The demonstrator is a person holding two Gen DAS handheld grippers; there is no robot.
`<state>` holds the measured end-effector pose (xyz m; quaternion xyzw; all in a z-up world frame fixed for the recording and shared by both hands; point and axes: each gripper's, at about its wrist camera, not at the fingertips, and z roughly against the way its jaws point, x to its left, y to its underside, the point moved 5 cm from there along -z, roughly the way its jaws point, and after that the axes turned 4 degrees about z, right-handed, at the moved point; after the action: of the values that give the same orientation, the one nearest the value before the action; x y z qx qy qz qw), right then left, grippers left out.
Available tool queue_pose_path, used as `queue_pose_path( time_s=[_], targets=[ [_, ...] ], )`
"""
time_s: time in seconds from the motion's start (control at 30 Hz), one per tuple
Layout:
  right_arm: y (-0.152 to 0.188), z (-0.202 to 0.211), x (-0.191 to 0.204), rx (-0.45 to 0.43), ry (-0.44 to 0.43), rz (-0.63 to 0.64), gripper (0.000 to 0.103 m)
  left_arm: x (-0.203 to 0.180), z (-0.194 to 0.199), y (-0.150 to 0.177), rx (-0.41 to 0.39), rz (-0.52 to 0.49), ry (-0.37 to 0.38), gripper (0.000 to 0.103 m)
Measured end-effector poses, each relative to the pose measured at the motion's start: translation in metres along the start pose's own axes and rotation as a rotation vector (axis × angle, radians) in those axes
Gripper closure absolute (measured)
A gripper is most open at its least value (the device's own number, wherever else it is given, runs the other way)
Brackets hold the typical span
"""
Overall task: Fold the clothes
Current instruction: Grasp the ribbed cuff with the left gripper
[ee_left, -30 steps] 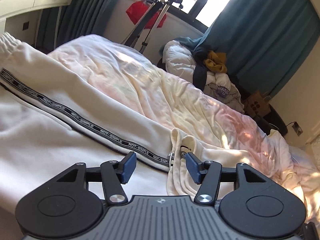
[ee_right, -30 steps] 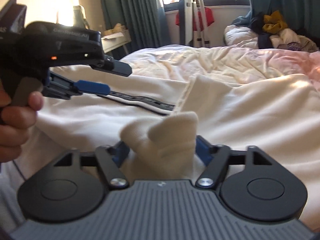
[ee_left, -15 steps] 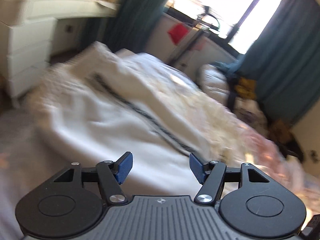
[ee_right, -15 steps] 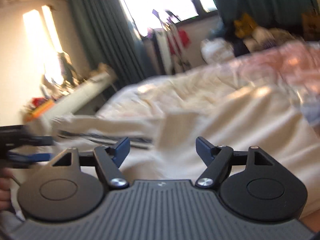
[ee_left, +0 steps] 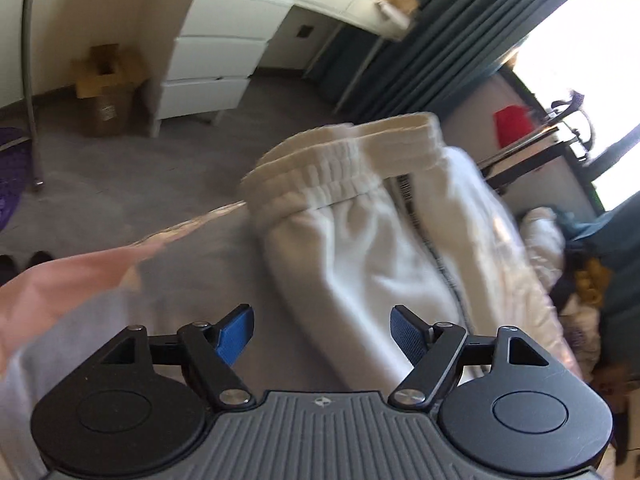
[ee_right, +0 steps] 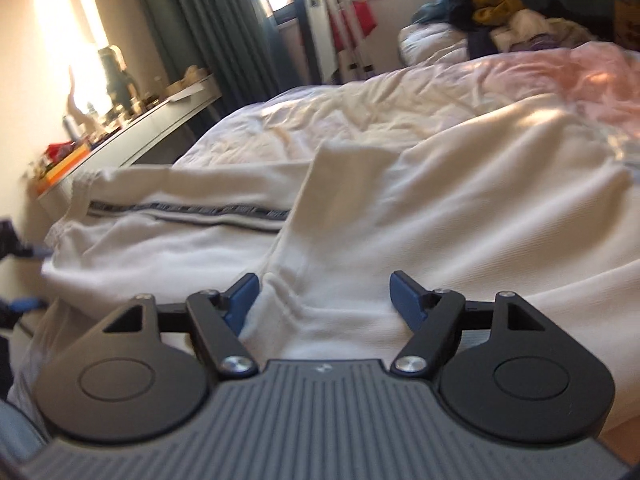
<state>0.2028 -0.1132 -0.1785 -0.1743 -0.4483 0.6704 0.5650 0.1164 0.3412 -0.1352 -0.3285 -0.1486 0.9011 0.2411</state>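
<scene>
White sweatpants (ee_right: 168, 236) lie on the bed (ee_right: 360, 120), one leg folded across so its ribbed cuff (ee_right: 344, 160) points toward 12 o'clock in the right wrist view, over the printed side stripe (ee_right: 188, 211). In the left wrist view the elastic waistband (ee_left: 344, 160) sits at 12 o'clock, at or just past the mattress edge, with grey floor (ee_left: 120, 168) and a white drawer unit (ee_left: 212, 56) beyond at 10 o'clock.

Left gripper (ee_left: 323, 330): jaws spread wide, nothing between them, the trouser seat ahead at 1 o'clock. Right gripper (ee_right: 325, 302): jaws likewise apart, with a raised ridge of the folded fabric standing in the gap; the left pad appears to touch the cloth, though blur leaves contact uncertain.

Risks, as judged from this arrangement:
- With neither gripper clamped, the waistband end near the bed edge could slide floorward if dragged, undoing the fold.
- Closing the right jaws on the ridge may catch only the top layer, or the bed sheet with it, so that lifting skews the fold.
- Thick fleece bunches readily; a pinch off the edge would leave a crooked crease.
</scene>
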Motion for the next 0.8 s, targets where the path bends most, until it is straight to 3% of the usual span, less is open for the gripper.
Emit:
queue_pose_path(
  time_s=[0.2, 0.33, 0.4, 0.5, 0.6, 0.8],
  targets=[
    [-0.011, 0.012, -0.011, -0.056, 0.066, -0.024, 0.029, -0.002, -0.025, -0.01, 0.021, 0.039, 0.02, 0.027],
    [0.006, -0.024, -0.004, 0.079, 0.073, 0.054, 0.027, 0.001, -0.04, -0.022, -0.031, 0.095, 0.032, 0.03],
    [0.007, -0.029, 0.006, 0.078, 0.11, 0.132, 0.027, -0.001, -0.046, -0.027, -0.052, 0.086, 0.038, 0.03],
    [0.004, -0.027, 0.008, 0.076, 0.087, 0.102, 0.027, -0.005, -0.052, -0.03, -0.067, 0.07, 0.048, 0.031],
    [0.001, -0.024, 0.005, 0.072, 0.035, 0.039, 0.027, -0.009, -0.058, -0.033, -0.081, 0.048, 0.049, 0.04],
    [-0.005, -0.016, -0.001, 0.074, 0.01, -0.03, 0.029, -0.019, -0.055, -0.032, -0.13, -0.007, 0.083, 0.074]
  ],
)
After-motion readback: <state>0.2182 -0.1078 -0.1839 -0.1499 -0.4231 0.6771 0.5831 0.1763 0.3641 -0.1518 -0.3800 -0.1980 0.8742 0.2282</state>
